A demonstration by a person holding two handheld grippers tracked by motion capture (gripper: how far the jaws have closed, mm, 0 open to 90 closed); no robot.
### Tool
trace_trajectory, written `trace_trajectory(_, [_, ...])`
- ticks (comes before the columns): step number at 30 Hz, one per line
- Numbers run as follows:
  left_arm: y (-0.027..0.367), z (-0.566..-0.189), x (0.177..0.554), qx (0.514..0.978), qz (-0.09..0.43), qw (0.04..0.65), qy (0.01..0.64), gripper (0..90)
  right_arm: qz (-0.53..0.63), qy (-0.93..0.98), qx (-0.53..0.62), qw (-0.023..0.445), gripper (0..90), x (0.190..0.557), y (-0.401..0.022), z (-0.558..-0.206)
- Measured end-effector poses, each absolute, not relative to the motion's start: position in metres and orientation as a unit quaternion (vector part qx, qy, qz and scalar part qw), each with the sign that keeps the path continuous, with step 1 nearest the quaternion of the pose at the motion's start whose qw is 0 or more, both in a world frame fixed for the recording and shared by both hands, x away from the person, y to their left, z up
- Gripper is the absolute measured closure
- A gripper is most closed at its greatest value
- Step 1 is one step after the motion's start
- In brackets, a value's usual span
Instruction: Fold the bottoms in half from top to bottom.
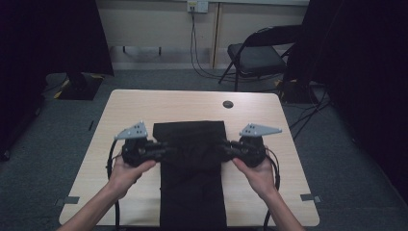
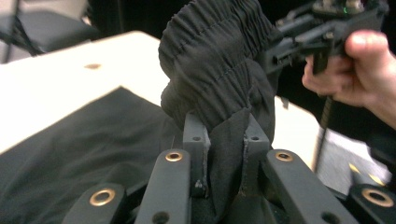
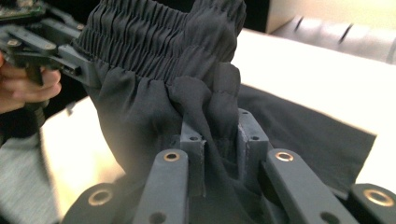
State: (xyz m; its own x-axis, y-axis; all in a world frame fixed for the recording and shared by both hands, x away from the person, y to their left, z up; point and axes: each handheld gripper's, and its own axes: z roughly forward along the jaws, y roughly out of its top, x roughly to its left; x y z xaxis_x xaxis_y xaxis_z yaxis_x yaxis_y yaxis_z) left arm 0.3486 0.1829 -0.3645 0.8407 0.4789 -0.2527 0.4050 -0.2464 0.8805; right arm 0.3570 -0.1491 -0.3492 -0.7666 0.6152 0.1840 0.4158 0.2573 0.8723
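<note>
Holding the gathered waistband of the black trousers point(image 1: 192, 159), the left gripper point(image 2: 224, 140) and right gripper point(image 3: 219, 135) clamp opposite ends, while the legs stretch away across the table point(image 1: 144, 103).

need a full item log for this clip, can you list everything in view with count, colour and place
black fabric garment with gathered elastic waistband: 1, black, middle of table, waistband lifted between both grippers
light wooden table: 1, pale wood, centre
round dark cable hole: 1, dark, far table edge
black folding chair: 1, black, beyond table, right
wall socket with cables: 1, pale, back wall
black curtains: both sides, dark
grey carpet floor: grey, around table
left gripper: 1, black, shut on waistband
right gripper: 1, black, shut on waistband
hands: 2, holding the grippers
</note>
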Motion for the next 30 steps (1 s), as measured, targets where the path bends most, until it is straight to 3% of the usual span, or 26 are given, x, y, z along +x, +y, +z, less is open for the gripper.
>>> trace_trajectory(4, [0.179, -0.421, 0.337, 0.815, -0.022, 0.487, 0.314, 77.2, 0.468, 0.811, 0.349, 0.040, 75.9, 0.338, -0.147, -0.400])
trace_trajectory(8, [0.167, -0.465, 0.345, 0.851, -0.034, 0.409, 0.328, 77.3, 0.419, 0.830, 0.368, 0.015, 75.8, 0.335, -0.142, -0.445])
trace_trajectory(10, [0.165, -0.472, 0.352, 0.853, -0.035, 0.400, 0.333, 77.2, 0.394, 0.842, 0.368, 0.025, 75.6, 0.336, -0.138, -0.459])
trace_trajectory(16, [0.162, -0.480, 0.379, 0.853, 0.009, 0.388, 0.349, 76.7, 0.379, 0.838, 0.392, 0.027, 76.0, 0.360, -0.138, -0.479])
trace_trajectory(24, [0.153, -0.488, 0.446, 0.827, 0.062, 0.408, 0.381, 76.4, 0.385, 0.815, 0.425, 0.081, 76.2, 0.421, -0.134, -0.483])
trace_trajectory(30, [0.148, -0.490, 0.469, 0.810, 0.067, 0.419, 0.404, 76.0, 0.395, 0.797, 0.448, 0.091, 76.1, 0.460, -0.139, -0.486])
